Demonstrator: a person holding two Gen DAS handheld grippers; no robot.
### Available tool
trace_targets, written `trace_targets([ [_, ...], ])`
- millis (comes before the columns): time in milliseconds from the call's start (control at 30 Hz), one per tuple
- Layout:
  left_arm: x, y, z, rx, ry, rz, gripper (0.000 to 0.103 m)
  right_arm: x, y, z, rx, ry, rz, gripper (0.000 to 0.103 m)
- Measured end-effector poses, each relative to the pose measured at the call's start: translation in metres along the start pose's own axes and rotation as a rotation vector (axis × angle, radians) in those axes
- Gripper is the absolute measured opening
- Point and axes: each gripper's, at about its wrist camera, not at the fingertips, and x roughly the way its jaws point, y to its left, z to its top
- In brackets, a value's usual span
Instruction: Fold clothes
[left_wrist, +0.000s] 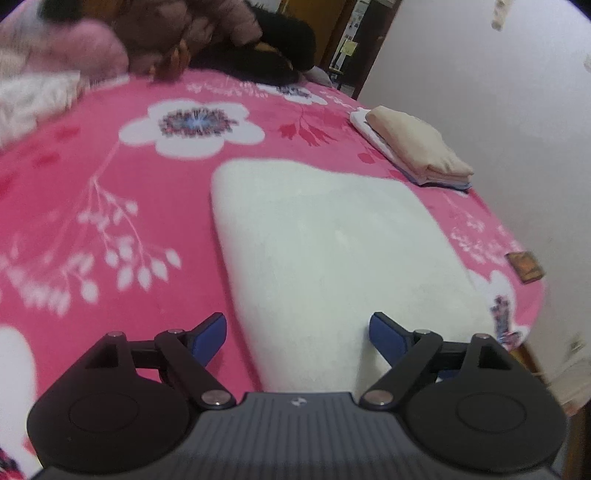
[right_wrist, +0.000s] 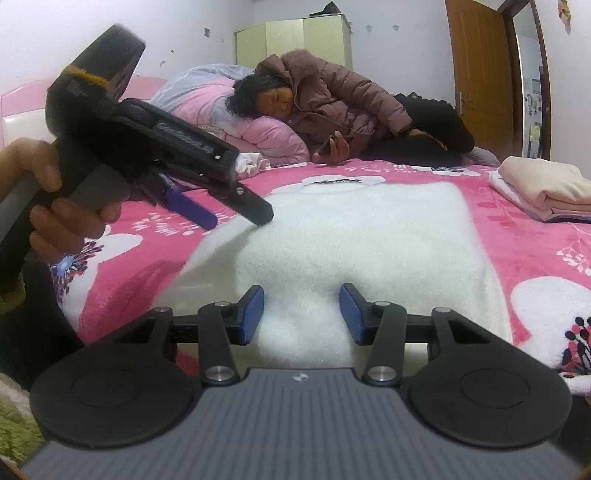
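The left gripper (left_wrist: 297, 334) stands wide, with nothing between its blue pads; in the left wrist view its right pad lies just at the near edge of the white fluffy garment (left_wrist: 332, 251). The right gripper (right_wrist: 301, 314) stands about half open, and a raised bunch of the same garment fills the space between its pads; I cannot tell if the pads really press on it.

What could go wrong: if the right gripper has no true hold, the soft bunch may slip out and the fold may spring open. The fabric is thick, so a pinch may take only the upper layer. The garment also reaches the lower edge of the bed (left_wrist: 110, 206), so a pull toward the bottom of the frame could drag it off.

I count two grippers, one white garment lying centre on the pink blanket, one stack of folded clothes (left_wrist: 417, 151) at the right, and one person lying (right_wrist: 332, 99) at the top.
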Motion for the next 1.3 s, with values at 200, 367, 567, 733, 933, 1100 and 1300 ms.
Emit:
trace_targets([
  [200,0.012,0.025,-0.005,-0.131,0.053,-0.128,0.086,-0.002,0.0,-0.001,0.005,0.0,0.007,0.047],
  [367,0.024,0.033,-0.008,-0.181,0.086,-0.21,0.088,-0.002,0.0,-0.001,0.011,0.0,0.014,0.048],
  [567,0.035,0.032,-0.008,-0.181,0.099,-0.244,0.092,-0.001,0.0,-0.001,0.018,-0.001,0.019,0.049],
  [733,0.043,0.031,-0.006,-0.192,0.107,-0.256,0.095,-0.001,0.001,-0.002,0.027,-0.007,0.024,0.052],
  [933,0.049,0.026,-0.002,-0.187,0.116,-0.255,0.099,-0.002,0.003,-0.003,0.034,-0.014,0.032,0.057],
  [1100,0.053,0.021,0.0,-0.173,0.12,-0.241,0.102,-0.001,0.005,-0.004,0.037,-0.02,0.036,0.061],
  [1300,0.054,0.017,-0.001,-0.164,0.12,-0.228,0.103,-0.003,0.006,-0.006,0.038,-0.026,0.04,0.062],
])
